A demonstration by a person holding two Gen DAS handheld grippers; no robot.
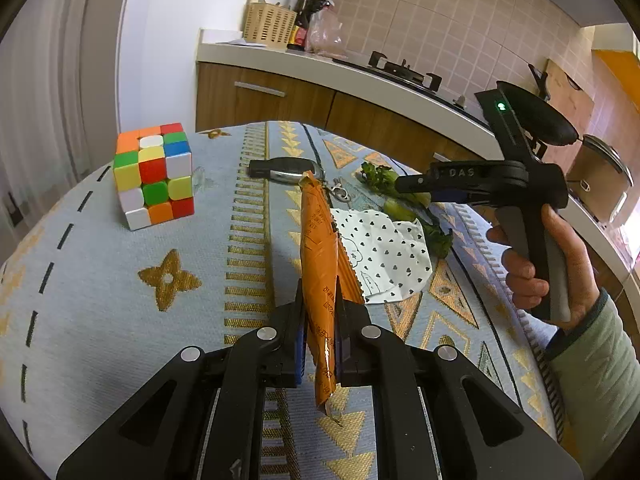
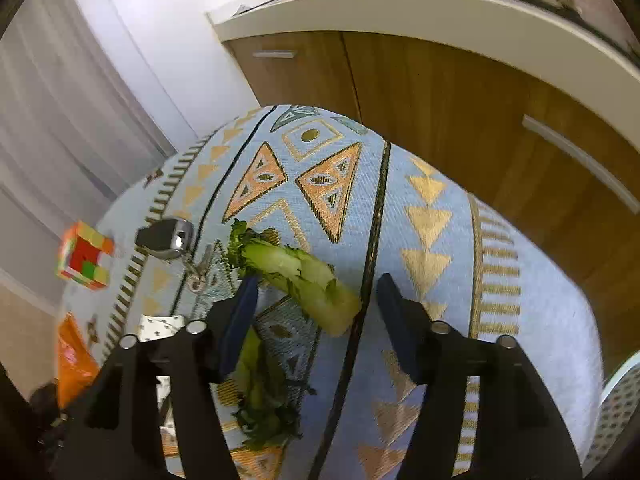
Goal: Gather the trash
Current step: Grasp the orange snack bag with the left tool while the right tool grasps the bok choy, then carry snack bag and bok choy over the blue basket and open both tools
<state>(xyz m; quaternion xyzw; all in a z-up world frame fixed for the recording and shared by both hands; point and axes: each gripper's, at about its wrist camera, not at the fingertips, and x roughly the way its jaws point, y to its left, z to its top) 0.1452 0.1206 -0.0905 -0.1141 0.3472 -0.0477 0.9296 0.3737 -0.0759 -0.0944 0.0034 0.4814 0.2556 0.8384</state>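
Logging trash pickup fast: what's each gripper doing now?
Left gripper: shut on orange wrapper.
Right gripper: open, empty, above vegetable stalk.

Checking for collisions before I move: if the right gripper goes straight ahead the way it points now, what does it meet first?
Most likely the pale vegetable stalk, lying just ahead between the open fingers of the right gripper, then the tablecloth under it. Depth is unclear.

two vegetable scraps [image 2: 296, 276] (one cube [image 1: 154, 176])
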